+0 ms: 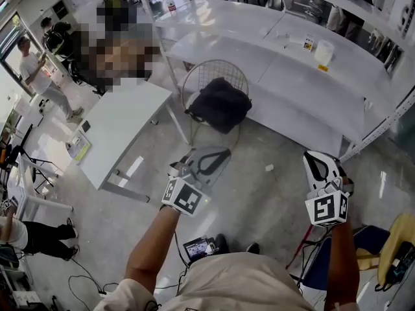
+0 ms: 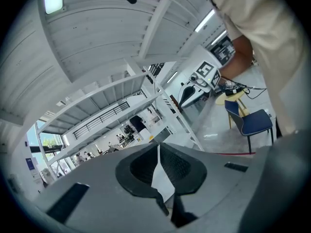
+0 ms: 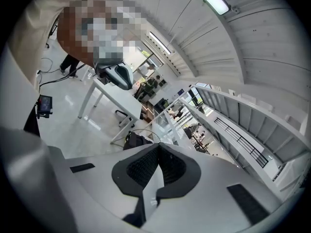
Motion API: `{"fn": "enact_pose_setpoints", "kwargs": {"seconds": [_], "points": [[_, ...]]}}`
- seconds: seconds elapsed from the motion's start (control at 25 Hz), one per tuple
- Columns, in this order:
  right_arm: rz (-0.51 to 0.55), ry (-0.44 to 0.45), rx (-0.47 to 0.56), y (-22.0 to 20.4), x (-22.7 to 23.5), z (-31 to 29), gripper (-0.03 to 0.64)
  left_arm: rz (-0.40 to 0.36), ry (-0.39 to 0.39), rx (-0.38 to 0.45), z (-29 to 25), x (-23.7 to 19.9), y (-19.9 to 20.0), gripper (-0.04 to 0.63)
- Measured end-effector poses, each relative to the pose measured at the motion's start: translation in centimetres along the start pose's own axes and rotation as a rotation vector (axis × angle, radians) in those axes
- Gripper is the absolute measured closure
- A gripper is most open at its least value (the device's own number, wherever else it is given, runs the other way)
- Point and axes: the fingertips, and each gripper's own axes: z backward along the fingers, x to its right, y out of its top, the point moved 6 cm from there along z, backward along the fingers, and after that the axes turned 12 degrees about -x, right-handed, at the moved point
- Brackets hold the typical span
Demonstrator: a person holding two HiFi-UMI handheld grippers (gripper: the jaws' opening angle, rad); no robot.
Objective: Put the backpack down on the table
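Note:
A black backpack [image 1: 219,103] lies slumped on the seat of a round wire chair [image 1: 209,75] on the floor, between two white tables. In the right gripper view the backpack [image 3: 136,140] shows small, just beyond the jaws. My left gripper [image 1: 217,153] hovers over the floor short of the chair, shut and empty. My right gripper [image 1: 316,155] is held further right, also shut with nothing in it. In each gripper view the pads meet: left gripper [image 2: 158,147], right gripper [image 3: 158,147]. Each view also catches the other hand's tool: right gripper [image 2: 201,79], left gripper [image 3: 116,75].
A small white table [image 1: 123,131] stands left of the chair, and a long white table [image 1: 292,70] runs behind it with a cup [image 1: 323,52]. A blue chair [image 1: 353,245] is by my right side. People stand at the far left. Cables and a small screen [image 1: 200,246] lie near my feet.

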Motion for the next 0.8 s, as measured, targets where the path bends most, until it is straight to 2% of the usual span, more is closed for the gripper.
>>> {"fn": "enact_pose_setpoints", "kwargs": {"seconds": [0.64, 0.8], "points": [[-0.034, -0.013, -0.017, 5.4, -2.7, -2.5, 0.592, 0.023, -0.015, 0.034, 2.7, -3.0, -4.3, 0.572], [-0.031, -0.001, -0.012, 5.8, -2.7, -3.5, 0.592, 0.049, -0.013, 0.038, 2.4, -3.7, -4.6, 0.572]]}}
